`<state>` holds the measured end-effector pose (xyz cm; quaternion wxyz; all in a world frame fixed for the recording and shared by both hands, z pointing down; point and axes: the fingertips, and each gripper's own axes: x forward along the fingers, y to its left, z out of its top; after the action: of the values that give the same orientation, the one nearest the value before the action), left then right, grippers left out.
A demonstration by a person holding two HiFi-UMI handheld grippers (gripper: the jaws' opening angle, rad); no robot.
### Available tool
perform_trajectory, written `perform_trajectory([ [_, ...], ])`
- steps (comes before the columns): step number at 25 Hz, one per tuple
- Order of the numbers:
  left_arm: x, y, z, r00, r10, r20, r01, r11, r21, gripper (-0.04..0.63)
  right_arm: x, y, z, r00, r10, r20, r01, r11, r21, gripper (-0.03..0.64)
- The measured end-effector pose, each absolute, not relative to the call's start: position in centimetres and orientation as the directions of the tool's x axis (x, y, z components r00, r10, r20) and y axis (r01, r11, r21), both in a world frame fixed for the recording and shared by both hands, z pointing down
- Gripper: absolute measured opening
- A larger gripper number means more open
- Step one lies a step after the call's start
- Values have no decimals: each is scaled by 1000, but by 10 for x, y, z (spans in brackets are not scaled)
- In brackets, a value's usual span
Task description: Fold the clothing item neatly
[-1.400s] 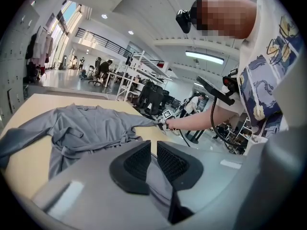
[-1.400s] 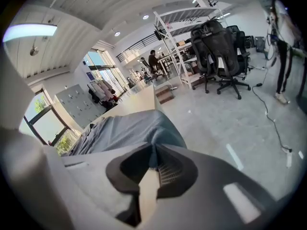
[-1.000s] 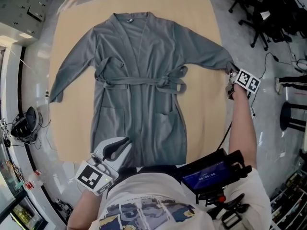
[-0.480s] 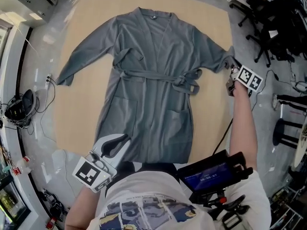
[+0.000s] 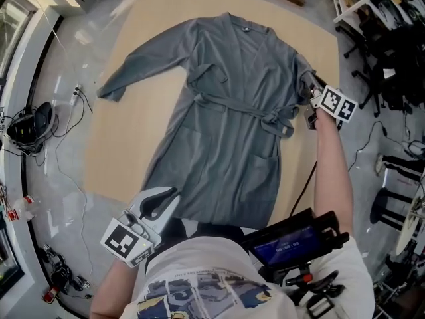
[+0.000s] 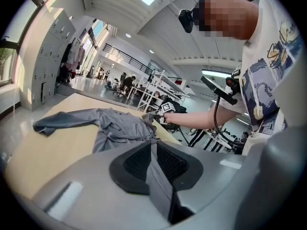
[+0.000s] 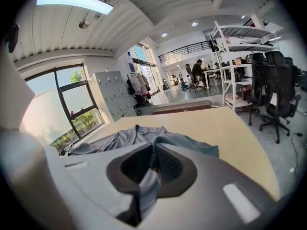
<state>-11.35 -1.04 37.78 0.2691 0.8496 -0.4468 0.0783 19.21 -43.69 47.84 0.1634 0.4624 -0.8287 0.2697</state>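
A grey robe (image 5: 226,125) lies front up on a tan table (image 5: 133,138), collar toward the far edge, belt (image 5: 232,106) tied at the waist. The left gripper (image 5: 167,201) has its jaws pinched narrow on the hem at the near edge, grey cloth caught between the pads (image 6: 165,162). The right gripper (image 5: 311,104) is clamped on the cuff of the right sleeve, held above the robe's right side; cloth hangs out of its closed jaws. The other sleeve (image 5: 143,62) stretches flat toward the left edge. Bare table is wide to the robe's left and narrow to its right. Office chairs (image 5: 392,52) crowd the floor beyond the right edge; cables (image 5: 70,145) trail along the left
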Motion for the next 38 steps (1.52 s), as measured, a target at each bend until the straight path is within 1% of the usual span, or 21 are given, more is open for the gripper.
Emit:
perform_trajectory([
  [9, -151, 18, 376, 520, -762, 386, -842, -379, 385, 46, 74, -432, 499, -592, -598, 540, -799, 521, -299, 21],
  [15, -168, 32, 375, 484, -779, 399, -860, -341, 379, 46, 28, -423, 522, -607, -550, 574, -778, 561, -283, 21],
  [21, -178, 38, 379, 472, -780, 411, -867, -326, 376, 46, 2, -419, 549, -590, -515, 622, -774, 581, -252, 21],
  [28, -180, 27, 378, 484, -775, 406, -863, -345, 369, 46, -8, -414, 574, -562, -463, 686, -763, 609, -215, 27],
  [31, -176, 17, 374, 500, -769, 399, -854, -362, 373, 46, -13, -407, 578, -568, -419, 708, -738, 640, -213, 51],
  [34, -167, 10, 372, 526, -753, 394, -839, -386, 382, 46, -16, -403, 577, -571, -404, 715, -725, 656, -210, 88],
  [38, -158, 5, 373, 551, -742, 383, -825, -415, 382, 46, -20, -392, 574, -598, -367, 713, -686, 695, -217, 114],
])
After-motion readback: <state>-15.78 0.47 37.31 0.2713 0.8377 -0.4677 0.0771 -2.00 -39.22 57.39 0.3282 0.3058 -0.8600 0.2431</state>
